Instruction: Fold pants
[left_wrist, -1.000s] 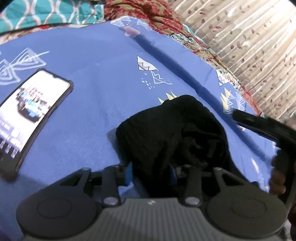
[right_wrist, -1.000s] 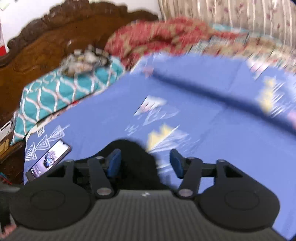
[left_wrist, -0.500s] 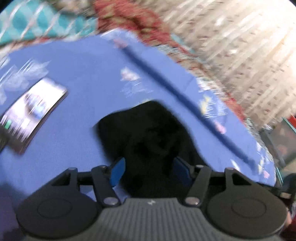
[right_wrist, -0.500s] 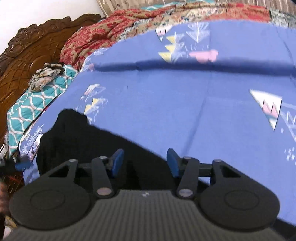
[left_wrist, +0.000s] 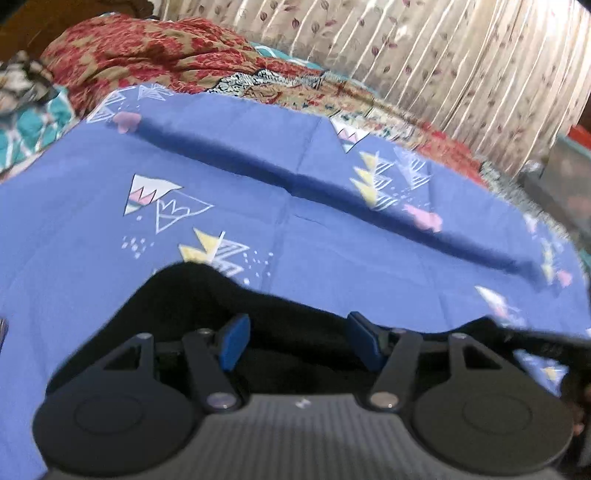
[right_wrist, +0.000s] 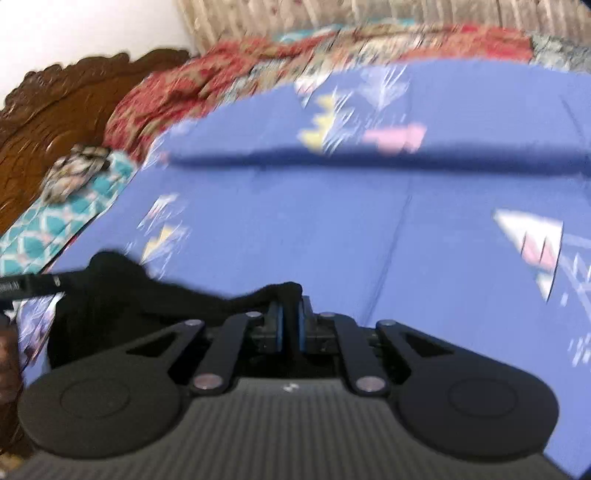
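The black pants (left_wrist: 207, 295) lie bunched on the blue patterned bedsheet (left_wrist: 258, 206), at the near edge of the left wrist view. My left gripper (left_wrist: 295, 339) is open, its blue pads apart just over the black cloth. In the right wrist view my right gripper (right_wrist: 290, 325) is shut on an edge of the pants (right_wrist: 122, 295), which stretch away to the left. The left gripper's black arm shows at the far left there.
A red patterned blanket (left_wrist: 147, 55) and a teal pillow (right_wrist: 66, 221) lie at the head of the bed by a carved wooden headboard (right_wrist: 55, 107). A striped curtain (left_wrist: 443, 55) hangs behind. A phone (right_wrist: 33, 325) lies at the left edge.
My right gripper has closed on the edge of the pants. My left gripper let go, opened and swung right, so the phone left its view. The pants are stretched out sideways.
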